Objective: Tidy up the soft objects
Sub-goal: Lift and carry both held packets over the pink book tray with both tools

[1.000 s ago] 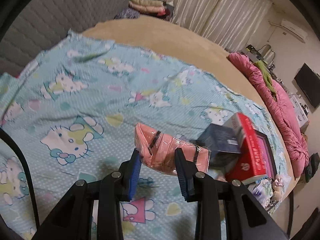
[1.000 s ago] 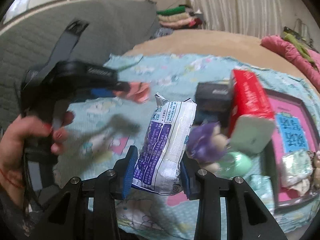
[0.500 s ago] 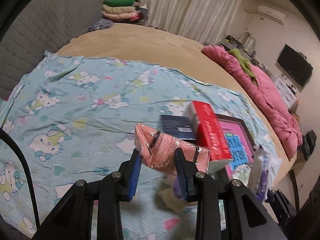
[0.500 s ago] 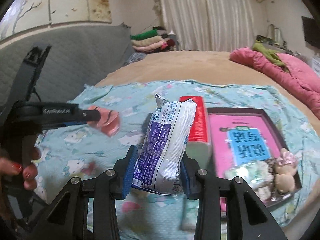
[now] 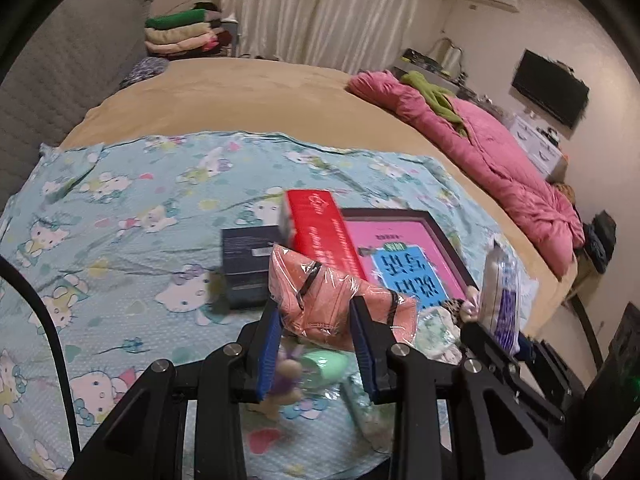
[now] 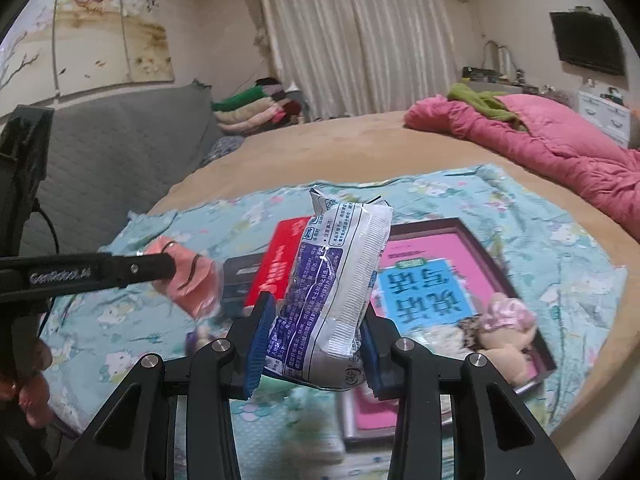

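Bedroom, bed spread with a pale blue cartoon-print sheet (image 5: pixel 120 216): a plastic-wrapped pink cloth bundle (image 5: pixel 332 304) is clamped aloft by the left gripper (image 5: pixel 316 344), a white-and-purple soft pack (image 6: pixel 332 296) by the right gripper (image 6: pixel 312 348); slippery wrap could slide from narrowly set jaws.

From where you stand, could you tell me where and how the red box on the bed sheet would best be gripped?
Grip the red box across its narrow width, near the far end that stands clear, coming down from above. It is long and slim, so the jaws would span its long sides. Its near end is hidden behind the pink packet held in the left gripper, so both hands are full for now.
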The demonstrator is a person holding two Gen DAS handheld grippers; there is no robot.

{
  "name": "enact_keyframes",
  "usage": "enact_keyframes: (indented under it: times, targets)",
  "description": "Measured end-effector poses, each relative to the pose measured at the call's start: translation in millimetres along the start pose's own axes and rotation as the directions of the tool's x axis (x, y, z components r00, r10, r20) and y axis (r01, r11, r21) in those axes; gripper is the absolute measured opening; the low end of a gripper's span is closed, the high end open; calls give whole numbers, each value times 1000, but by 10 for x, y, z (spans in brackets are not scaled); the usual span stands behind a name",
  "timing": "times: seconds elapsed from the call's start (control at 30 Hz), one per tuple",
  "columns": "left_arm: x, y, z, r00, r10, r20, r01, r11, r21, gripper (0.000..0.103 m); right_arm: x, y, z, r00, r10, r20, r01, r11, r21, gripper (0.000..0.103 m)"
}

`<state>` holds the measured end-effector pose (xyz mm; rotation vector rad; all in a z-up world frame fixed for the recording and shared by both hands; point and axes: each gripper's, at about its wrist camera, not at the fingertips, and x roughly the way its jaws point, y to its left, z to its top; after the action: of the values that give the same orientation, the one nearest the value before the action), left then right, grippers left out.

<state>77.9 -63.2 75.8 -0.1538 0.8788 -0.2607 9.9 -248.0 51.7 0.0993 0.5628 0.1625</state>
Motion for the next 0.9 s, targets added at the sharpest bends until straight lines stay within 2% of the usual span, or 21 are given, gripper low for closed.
enact_keyframes:
  times: [0.23, 0.53, 0.7, 0.9]
  targets:
    - [89, -410, -46, 999, -33, -19, 34, 997, 71, 34, -103, -348, 39, 999, -42, 27, 41, 997, 60, 41]
    - [358, -832, -208, 993, -76, -87, 88, 985, 145, 34, -162, -744, 30, 994, -106, 30, 102, 988, 116, 41]
    - [583, -985, -354, 984, -92, -151, 116, 980, 161, 34, -155, -835, 14, 993, -112, 23, 108, 985, 135, 41]
    - [824, -1089, -499, 979, -74, -190, 110, 977, 185, 34, -109, -871, -19, 994, -108, 10, 106, 985, 140, 41]
